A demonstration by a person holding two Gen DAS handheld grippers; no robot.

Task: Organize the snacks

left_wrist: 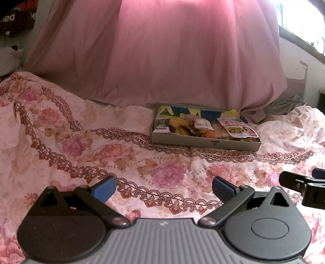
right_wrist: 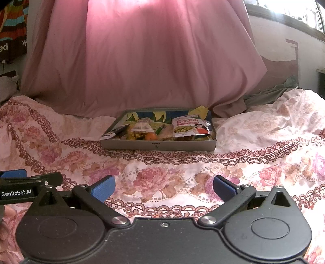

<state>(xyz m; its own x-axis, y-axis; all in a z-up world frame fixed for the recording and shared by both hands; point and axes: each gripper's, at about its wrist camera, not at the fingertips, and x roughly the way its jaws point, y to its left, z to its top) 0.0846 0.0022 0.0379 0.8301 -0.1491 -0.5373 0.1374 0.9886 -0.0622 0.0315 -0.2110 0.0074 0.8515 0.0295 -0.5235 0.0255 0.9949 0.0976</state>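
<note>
A shallow grey cardboard box [left_wrist: 205, 142] lies on the floral bedspread, right of centre in the left wrist view and near centre in the right wrist view [right_wrist: 158, 145]. It holds several snack packets, among them a pink-and-white pouch [left_wrist: 237, 127] [right_wrist: 187, 127], a clear bag [left_wrist: 200, 122] [right_wrist: 142, 127] and a small orange [left_wrist: 208, 134] [right_wrist: 150, 136]. My left gripper [left_wrist: 163, 188] is open and empty, well short of the box. My right gripper [right_wrist: 164, 188] is open and empty, also short of it. Each gripper's side shows in the other's view.
A pink curtain or sheet [left_wrist: 172, 50] hangs behind the box. The floral bedspread [left_wrist: 81, 146] is rumpled, with a raised fold at the right [right_wrist: 264, 117]. A window [right_wrist: 294, 12] is at the upper right. Grey cloth [right_wrist: 270, 92] lies behind the fold.
</note>
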